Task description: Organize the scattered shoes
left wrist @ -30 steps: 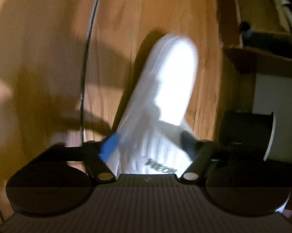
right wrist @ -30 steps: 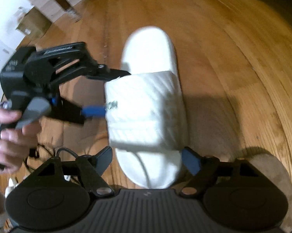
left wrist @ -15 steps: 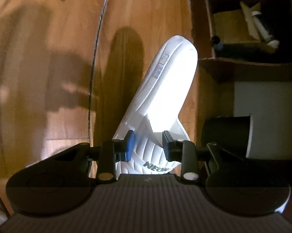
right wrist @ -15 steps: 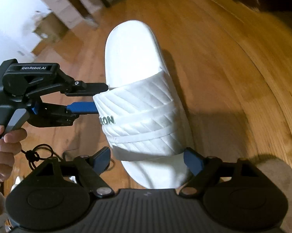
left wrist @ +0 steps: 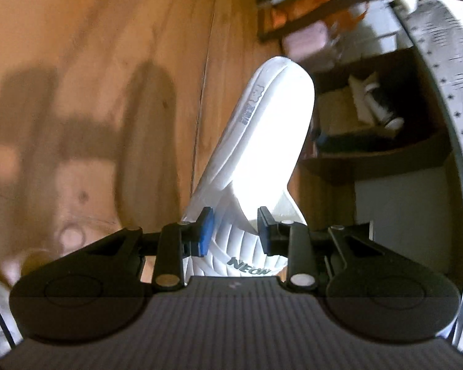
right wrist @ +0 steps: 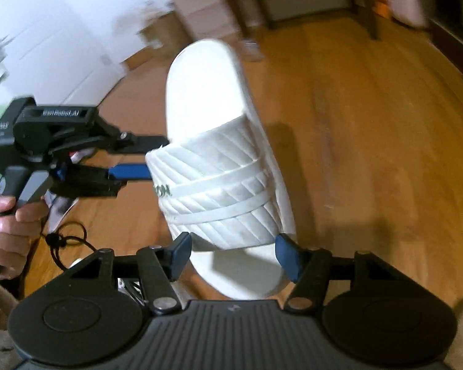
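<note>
- The white slipper (right wrist: 219, 166) is held clear of the wooden floor (right wrist: 370, 129). Its long axis runs away from the right gripper (right wrist: 233, 254), heel end nearest that camera and toe end far and to the upper left.
- The left gripper (left wrist: 233, 228) has its fingers (left wrist: 205, 228) clamped across the ribbed strap at the lettered edge. In the right wrist view it comes in from the left side, square to the long axis.
- The right gripper straddles the heel end just behind the strap. Its fingers (right wrist: 288, 257) are closing, with the slipper between them; contact of the pads cannot be confirmed, so the left hand (right wrist: 3, 231) judged to carry the load.
- Seen from the left wrist, the sole points toward a dark shelf unit (left wrist: 385, 154) to the right, whose compartment holds small items too blurred to name.
- Clearance: open floor lies to the right and ahead. A black cord (right wrist: 65, 240) lies on the floor below the left gripper. White cabinets (right wrist: 62, 37) stand beyond, well apart.
- Judgement: the carry toward the shelf depends on keeping the toe end clear of the shelf edge.
</note>
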The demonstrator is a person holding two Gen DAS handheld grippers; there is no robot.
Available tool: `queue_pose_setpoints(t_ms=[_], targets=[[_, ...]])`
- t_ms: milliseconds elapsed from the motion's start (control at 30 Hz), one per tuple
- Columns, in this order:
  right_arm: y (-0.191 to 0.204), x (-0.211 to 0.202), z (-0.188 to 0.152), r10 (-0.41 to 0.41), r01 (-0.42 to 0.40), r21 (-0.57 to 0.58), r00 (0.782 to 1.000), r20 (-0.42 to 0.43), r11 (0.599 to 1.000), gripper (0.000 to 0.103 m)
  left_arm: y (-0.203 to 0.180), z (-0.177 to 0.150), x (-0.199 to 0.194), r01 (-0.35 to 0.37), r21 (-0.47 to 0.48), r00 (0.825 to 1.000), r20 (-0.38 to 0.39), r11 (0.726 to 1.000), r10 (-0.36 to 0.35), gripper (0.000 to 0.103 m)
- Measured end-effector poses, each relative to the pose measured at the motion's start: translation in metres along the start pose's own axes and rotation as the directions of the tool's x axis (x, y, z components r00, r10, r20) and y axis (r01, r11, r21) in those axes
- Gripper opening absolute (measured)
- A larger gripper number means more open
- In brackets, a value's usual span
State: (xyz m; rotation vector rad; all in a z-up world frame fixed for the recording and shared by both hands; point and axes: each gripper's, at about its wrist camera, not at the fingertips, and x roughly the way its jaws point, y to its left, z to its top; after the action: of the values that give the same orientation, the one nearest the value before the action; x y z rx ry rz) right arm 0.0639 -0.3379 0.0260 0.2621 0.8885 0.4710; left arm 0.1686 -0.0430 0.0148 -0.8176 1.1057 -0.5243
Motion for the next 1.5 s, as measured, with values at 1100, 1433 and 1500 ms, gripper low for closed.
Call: queue_pose_setpoints(t_ms=[1100,1433,1500], targets=[[0.351,0.102,-0.071,-0.133,-0.332,-0.867,0.905,-0.403,0.371,0.079,0.192,-0.173,-0.239,-0.507,-0.246,0.759,0.327,0.826,0.563,0.102],[0.378,0.191,-0.089,-0.292,-0.464,-0.883,0.838,-0.461,0.064,0.074,0.193,-0.190,-0.227,-0.533,-0.105,0.797,0.271,0.839,0.540,0.102],[0.375,0.196,-0.088,-0.293,-0.463,-0.884,0.838,-0.460,0.064,0.074,0.192,-0.193,-0.228,-0.525,-0.095,0.805,0.268,0.846,0.530,0.102]])
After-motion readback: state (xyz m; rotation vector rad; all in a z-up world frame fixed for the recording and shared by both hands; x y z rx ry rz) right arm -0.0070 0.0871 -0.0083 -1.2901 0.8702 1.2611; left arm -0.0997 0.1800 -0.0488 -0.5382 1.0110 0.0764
